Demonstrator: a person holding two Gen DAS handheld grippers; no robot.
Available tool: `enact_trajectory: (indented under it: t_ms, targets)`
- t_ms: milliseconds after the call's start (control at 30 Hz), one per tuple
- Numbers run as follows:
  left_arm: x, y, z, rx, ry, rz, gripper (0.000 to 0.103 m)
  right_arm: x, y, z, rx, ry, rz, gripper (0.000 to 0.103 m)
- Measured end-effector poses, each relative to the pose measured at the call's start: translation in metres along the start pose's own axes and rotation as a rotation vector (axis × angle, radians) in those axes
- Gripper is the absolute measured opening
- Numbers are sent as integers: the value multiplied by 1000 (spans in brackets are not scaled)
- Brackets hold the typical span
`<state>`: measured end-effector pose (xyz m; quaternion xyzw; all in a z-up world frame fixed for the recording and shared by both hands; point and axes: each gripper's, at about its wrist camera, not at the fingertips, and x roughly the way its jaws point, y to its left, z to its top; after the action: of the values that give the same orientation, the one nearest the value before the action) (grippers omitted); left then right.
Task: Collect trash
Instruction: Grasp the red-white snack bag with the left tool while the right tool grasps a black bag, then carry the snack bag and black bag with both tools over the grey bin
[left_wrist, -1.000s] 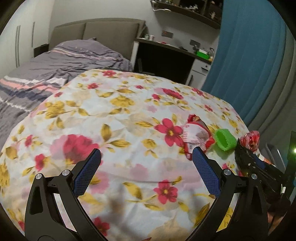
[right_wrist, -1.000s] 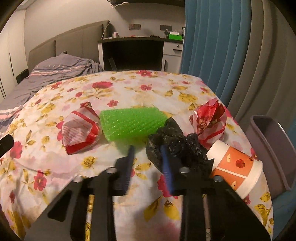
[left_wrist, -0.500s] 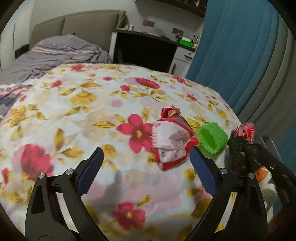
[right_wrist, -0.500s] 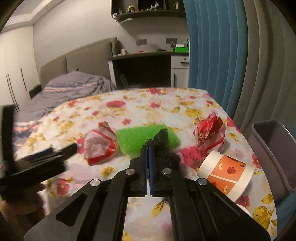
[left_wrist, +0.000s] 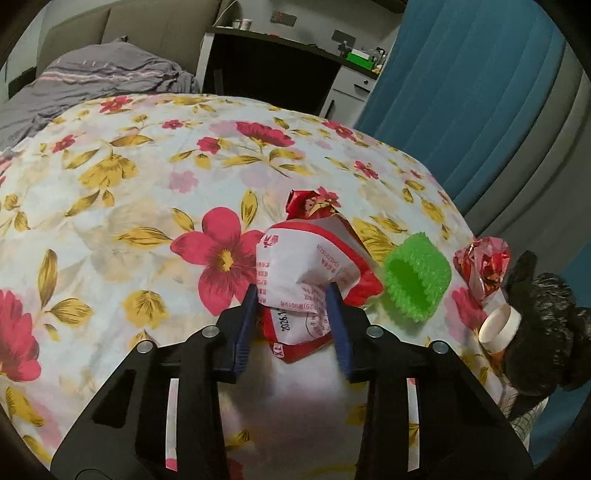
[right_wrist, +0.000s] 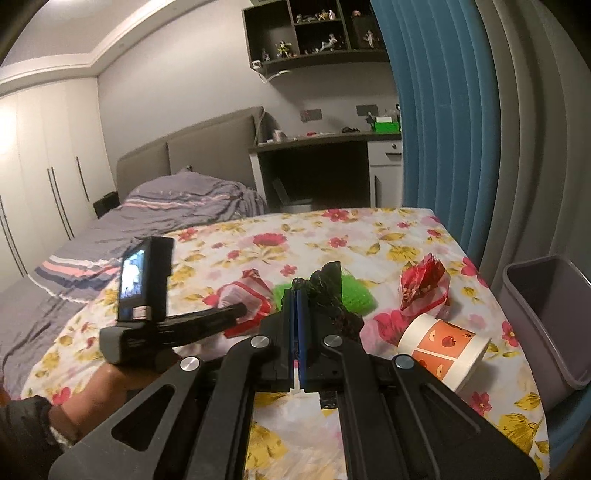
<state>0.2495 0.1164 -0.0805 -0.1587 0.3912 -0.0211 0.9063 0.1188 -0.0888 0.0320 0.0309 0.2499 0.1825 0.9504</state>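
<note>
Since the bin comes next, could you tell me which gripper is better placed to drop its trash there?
Right gripper: shut on the black bag, grey bin just beside it.

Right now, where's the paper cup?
In the right wrist view the paper cup lies on its side near the table's right edge, just below the red foil wrapper and left of the grey bin.

A counter (left_wrist: 110, 192) with a flowery cloth holds a red and white wrapper (left_wrist: 306, 280) between the left fingers (left_wrist: 246, 325), a green roll (left_wrist: 417, 280), a red foil wrapper (right_wrist: 424, 284) and a tipped paper cup (right_wrist: 443, 350).
</note>
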Motion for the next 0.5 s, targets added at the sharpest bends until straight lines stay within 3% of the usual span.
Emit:
enact_trajectory:
  t_ms: [100,267,500]
  targets:
    - [-8,-1,-3,-3,-11,-2,27,-18,0,2,5,-30,18,2]
    - [-37,3,-12,-7,-58,8,26,-52,-9,4,16,-84,21,2]
    - [-91,-1,-29,11,-131,9,26,-109,-28,2,27,-190,-47,2]
